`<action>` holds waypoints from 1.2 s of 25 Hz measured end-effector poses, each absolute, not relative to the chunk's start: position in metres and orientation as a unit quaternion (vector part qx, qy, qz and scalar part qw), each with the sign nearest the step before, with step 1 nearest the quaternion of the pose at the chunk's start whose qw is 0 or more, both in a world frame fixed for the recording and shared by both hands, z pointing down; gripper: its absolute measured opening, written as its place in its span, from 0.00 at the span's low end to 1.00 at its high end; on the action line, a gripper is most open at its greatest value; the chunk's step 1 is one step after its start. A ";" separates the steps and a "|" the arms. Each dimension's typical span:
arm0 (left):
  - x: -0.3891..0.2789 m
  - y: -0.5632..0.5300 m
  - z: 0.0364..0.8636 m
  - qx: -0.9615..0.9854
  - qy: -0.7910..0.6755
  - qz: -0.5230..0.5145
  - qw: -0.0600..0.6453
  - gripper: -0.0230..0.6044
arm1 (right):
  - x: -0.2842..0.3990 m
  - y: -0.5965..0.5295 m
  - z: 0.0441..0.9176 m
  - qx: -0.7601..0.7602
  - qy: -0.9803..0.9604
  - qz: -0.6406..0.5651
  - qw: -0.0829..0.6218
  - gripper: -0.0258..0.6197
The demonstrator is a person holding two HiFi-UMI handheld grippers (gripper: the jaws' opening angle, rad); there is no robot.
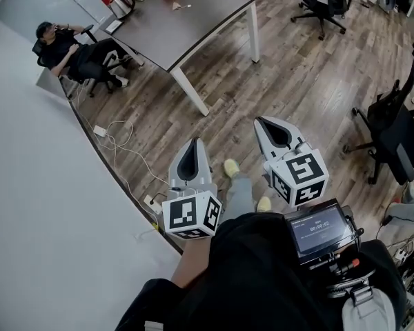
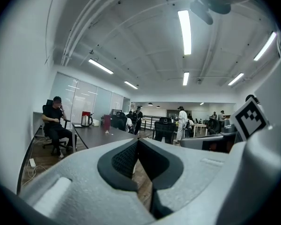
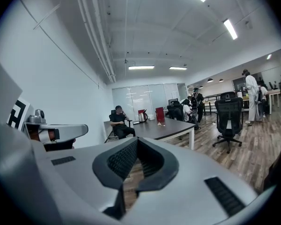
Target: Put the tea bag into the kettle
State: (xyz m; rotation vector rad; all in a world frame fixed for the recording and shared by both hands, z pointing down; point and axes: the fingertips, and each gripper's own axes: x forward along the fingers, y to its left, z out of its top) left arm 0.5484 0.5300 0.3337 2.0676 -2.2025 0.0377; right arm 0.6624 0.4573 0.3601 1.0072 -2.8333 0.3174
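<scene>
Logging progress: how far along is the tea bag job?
Nothing looks done. In hand: nothing; left gripper and right gripper are shut and empty, over the floor, short of the table. Left: reach it, grasp what looks like the tea bag, drop it into the kettle.

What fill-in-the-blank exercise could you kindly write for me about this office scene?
The grey left gripper and grey right gripper both have their jaws ____, holding nothing.
The silver, red-trimmed kettle stands on the dark brown rectangular table, whose legs are ____.
The tall box on that table is coloured ____.
Missing words: shut; white; red.
</scene>
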 end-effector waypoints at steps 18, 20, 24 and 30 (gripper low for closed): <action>0.457 0.414 0.348 0.679 -0.730 0.011 0.077 0.04 | 0.568 0.344 0.374 0.321 -0.937 0.100 0.096 0.05; 0.440 0.394 0.348 0.676 -0.733 0.008 0.082 0.04 | 0.550 0.325 0.374 0.314 -0.938 0.099 0.106 0.05; 0.410 0.362 0.344 0.670 -0.737 0.005 0.085 0.04 | 0.517 0.294 0.375 0.302 -0.941 0.099 0.118 0.05; 0.358 0.334 0.342 0.657 -0.749 0.001 0.090 0.04 | 0.462 0.260 0.372 0.286 -0.945 0.094 0.128 0.05</action>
